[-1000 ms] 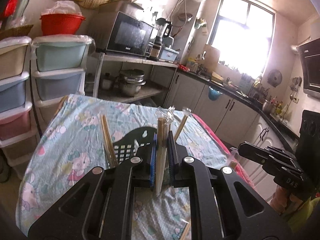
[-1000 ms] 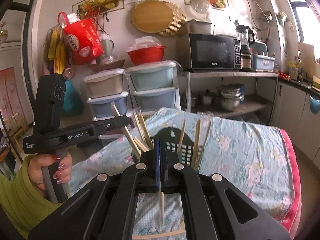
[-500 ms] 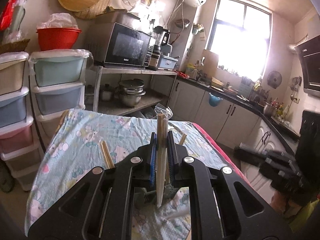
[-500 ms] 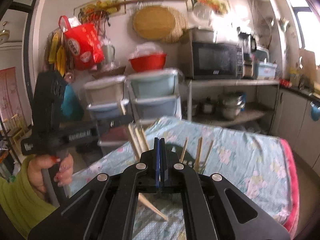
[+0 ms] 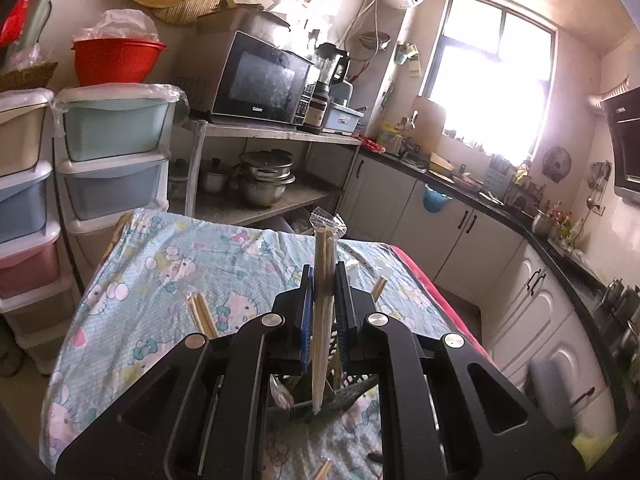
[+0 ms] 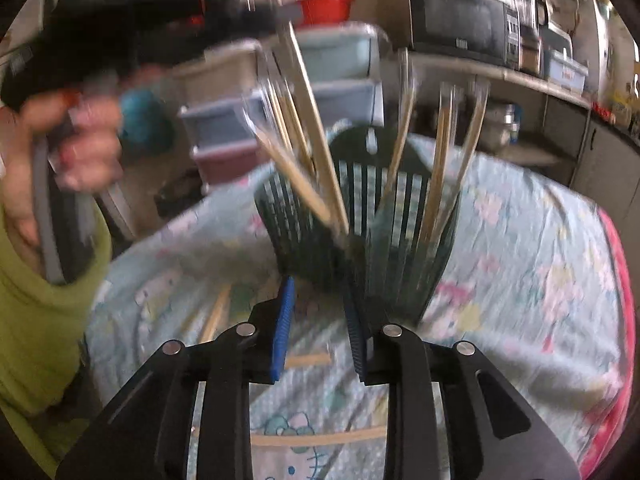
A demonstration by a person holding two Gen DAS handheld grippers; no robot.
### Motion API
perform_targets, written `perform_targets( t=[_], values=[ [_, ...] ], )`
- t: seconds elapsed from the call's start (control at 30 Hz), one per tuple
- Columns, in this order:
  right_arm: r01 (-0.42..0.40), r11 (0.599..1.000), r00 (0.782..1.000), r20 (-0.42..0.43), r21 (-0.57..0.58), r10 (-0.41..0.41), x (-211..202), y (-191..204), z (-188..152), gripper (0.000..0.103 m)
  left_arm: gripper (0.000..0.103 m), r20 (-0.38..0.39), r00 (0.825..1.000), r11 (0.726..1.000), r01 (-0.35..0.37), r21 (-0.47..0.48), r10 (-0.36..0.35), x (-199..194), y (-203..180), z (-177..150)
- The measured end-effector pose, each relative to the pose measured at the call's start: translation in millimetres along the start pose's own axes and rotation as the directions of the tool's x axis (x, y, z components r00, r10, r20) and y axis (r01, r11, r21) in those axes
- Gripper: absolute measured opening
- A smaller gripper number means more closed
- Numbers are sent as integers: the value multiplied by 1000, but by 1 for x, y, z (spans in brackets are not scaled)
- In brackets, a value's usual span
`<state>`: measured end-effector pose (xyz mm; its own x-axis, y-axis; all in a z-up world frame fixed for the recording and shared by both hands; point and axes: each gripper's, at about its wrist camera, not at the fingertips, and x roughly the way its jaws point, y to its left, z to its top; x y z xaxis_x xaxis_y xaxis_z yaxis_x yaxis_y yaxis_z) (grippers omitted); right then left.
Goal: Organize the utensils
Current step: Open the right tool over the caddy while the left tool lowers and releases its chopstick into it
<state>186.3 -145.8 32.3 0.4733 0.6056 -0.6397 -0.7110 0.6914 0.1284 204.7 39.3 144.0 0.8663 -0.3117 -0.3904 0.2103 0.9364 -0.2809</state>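
Inspector A: We record the left gripper (image 5: pixel 323 300) with its blue ribbed fingers (image 5: pixel 306 312) clamped on a wrapped pair of chopsticks (image 5: pixel 322 312): pale bamboo, straight and slim, in a clear crinkled sleeve that flares above the tips. The pair stands nearly upright between the pads, its lower end hanging over the dark green utensil basket (image 5: pixel 352 394) directly beneath the gripper.

Inspector B: Agreed. From the right wrist view we note the basket (image 6: pixel 400 248) as slatted plastic, rounded, with a raised back panel. It stands on the bench (image 6: pixel 520 280), which is covered in a light blue cartoon-print cloth with a pink edge at the right. Several more bamboo sticks lean out of the basket in a fan.

Inspector A: And the right gripper (image 6: pixel 316 324)?

Inspector B: It points down at the cloth just in front of the basket. Its fingers (image 6: pixel 282 328) stand apart and are opening; we see nothing between them. Loose chopsticks (image 6: pixel 316 438) lie flat on the cloth beneath and to the near left of it.

Inspector A: The person's left hand (image 6: pixel 68 148) shows at the far left of that view, wrapped round the black handle, above a green sleeve (image 6: pixel 36 320). The picture is blurred, so finer detail cannot be confirmed.
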Motion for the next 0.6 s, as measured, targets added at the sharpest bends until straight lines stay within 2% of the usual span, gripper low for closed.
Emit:
perform_targets(
  t=[0.17, 0.43, 0.53, 0.6],
  values=[
    [1, 999, 999, -52, 50, 2, 20, -4, -13, 25, 7, 15, 1000, 1000, -7, -4, 7, 4, 1, 7],
    [10, 998, 999, -43, 63, -7, 27, -13, -7, 25, 7, 51, 998, 999, -37, -5, 37, 11, 3, 20],
    [5, 998, 999, -45, 58, -2, 30, -15, -4, 33, 7, 56, 998, 999, -40, -22, 42, 17, 6, 23],
    [6, 998, 999, -53, 55, -3, 34, -16, -4, 34, 6, 54, 998, 999, -41, -28, 43, 22, 8, 24]
  ],
)
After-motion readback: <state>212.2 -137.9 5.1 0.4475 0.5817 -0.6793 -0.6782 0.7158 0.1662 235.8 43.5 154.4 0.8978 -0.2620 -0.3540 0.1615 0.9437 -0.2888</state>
